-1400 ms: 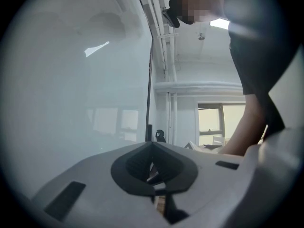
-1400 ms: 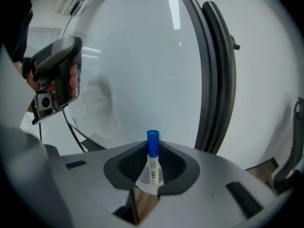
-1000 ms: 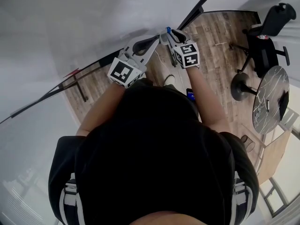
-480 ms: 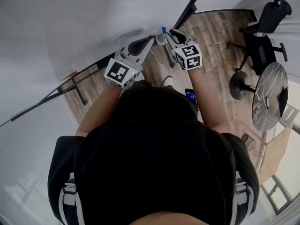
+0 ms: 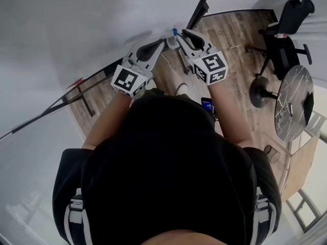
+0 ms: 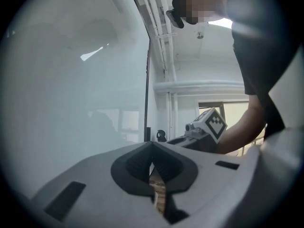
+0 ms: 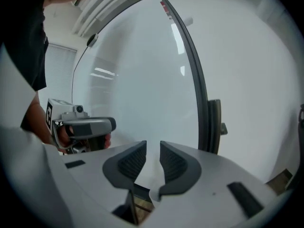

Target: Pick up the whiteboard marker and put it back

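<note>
In the head view a small blue marker tip (image 5: 175, 32) shows against the whiteboard (image 5: 92, 24), just past my right gripper's fingertips. I cannot tell whether they touch. My right gripper (image 5: 182, 35) (image 7: 153, 148) faces the board with its jaws apart and nothing between the pads. My left gripper (image 5: 166, 41) (image 6: 152, 146) is held level beside it, its pads meeting at the tips with nothing in them. Each gripper shows in the other's view: the right gripper's marker cube (image 6: 211, 124) and the left gripper's body (image 7: 83, 126). The marker's body is hidden.
The whiteboard's dark frame post (image 7: 203, 99) stands right of my right gripper. Behind me on the wooden floor (image 5: 232, 40) are a black office chair (image 5: 286, 32), a round pedestal base (image 5: 262, 92) and a round glass table (image 5: 294, 103).
My right gripper has risen and tilted, its cube drawing back toward me. The blue tip has stayed at the board. The left gripper has hardly moved.
</note>
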{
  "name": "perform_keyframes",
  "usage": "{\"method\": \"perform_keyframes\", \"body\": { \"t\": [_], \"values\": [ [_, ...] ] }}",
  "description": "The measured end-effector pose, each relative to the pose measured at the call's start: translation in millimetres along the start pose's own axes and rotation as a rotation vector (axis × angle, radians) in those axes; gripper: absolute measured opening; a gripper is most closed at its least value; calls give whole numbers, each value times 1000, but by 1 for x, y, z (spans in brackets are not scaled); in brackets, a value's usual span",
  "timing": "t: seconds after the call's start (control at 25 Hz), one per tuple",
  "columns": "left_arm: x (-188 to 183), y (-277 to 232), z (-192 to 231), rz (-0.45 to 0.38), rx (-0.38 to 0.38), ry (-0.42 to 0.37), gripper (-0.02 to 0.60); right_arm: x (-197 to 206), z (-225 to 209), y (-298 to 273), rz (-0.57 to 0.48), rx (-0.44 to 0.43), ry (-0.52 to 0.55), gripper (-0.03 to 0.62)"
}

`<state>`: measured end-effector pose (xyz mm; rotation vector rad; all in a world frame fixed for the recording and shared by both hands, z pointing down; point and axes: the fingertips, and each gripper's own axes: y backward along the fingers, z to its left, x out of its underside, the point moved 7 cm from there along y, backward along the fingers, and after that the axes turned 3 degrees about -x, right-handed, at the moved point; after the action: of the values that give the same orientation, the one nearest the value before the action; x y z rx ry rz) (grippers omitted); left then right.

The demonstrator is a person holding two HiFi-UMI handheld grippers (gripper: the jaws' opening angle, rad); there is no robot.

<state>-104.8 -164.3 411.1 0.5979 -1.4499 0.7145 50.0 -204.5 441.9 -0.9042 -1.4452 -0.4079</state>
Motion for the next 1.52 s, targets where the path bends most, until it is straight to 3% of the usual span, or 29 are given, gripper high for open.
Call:
{"method": "perform_keyframes", "body": {
  "t": [0.28, 0.56, 1.0, 1.52],
  "values": [
    [-9, 7, -6, -3, 11, 0, 3, -47, 25, 29, -124, -35, 38, 80],
    [-26, 8, -15, -28, 24, 0, 3, -63, 40, 56, -220, -42, 111, 48],
    [-45, 17, -31, -69, 64, -16, 3, -58, 57, 74, -246, -68, 78, 2],
    [-44, 21, -37, -65, 83, -11, 3, -51, 61, 75, -236, -63, 79, 1]
  ]
}}
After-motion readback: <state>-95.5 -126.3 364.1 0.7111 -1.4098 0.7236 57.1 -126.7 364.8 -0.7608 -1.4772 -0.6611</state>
